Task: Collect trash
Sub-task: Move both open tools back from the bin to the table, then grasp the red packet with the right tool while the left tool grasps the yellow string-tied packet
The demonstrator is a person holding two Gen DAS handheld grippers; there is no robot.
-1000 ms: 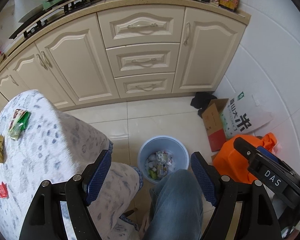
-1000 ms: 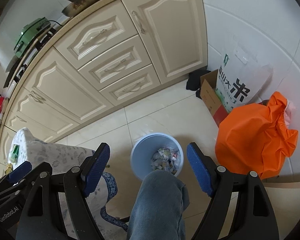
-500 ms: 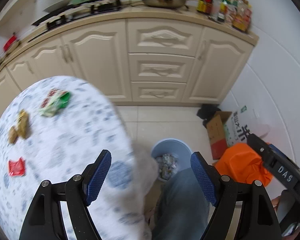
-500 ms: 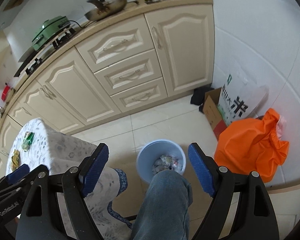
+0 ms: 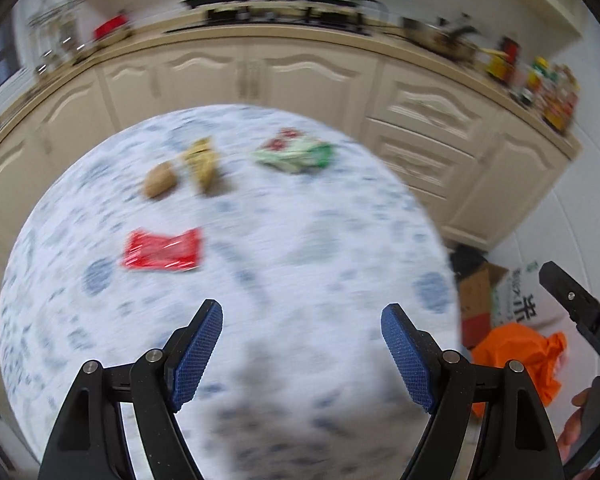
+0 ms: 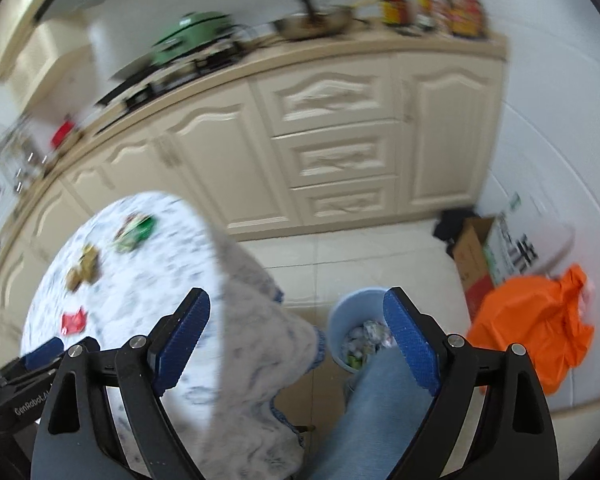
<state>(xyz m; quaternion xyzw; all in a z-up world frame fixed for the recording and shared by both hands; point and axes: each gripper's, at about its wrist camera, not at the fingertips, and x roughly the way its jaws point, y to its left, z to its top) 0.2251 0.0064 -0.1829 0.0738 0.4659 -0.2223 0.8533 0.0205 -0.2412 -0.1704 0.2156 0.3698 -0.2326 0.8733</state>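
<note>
Over the surface now instead of the bin, I've got my left gripper apart and empty, right gripper still opening on nothing, so the red wrapper looks next.

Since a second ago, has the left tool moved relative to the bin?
Yes. The left tool swung away from the blue bin, now out of its view, and over the round table, toward the red wrapper. It is open and empty.
</note>
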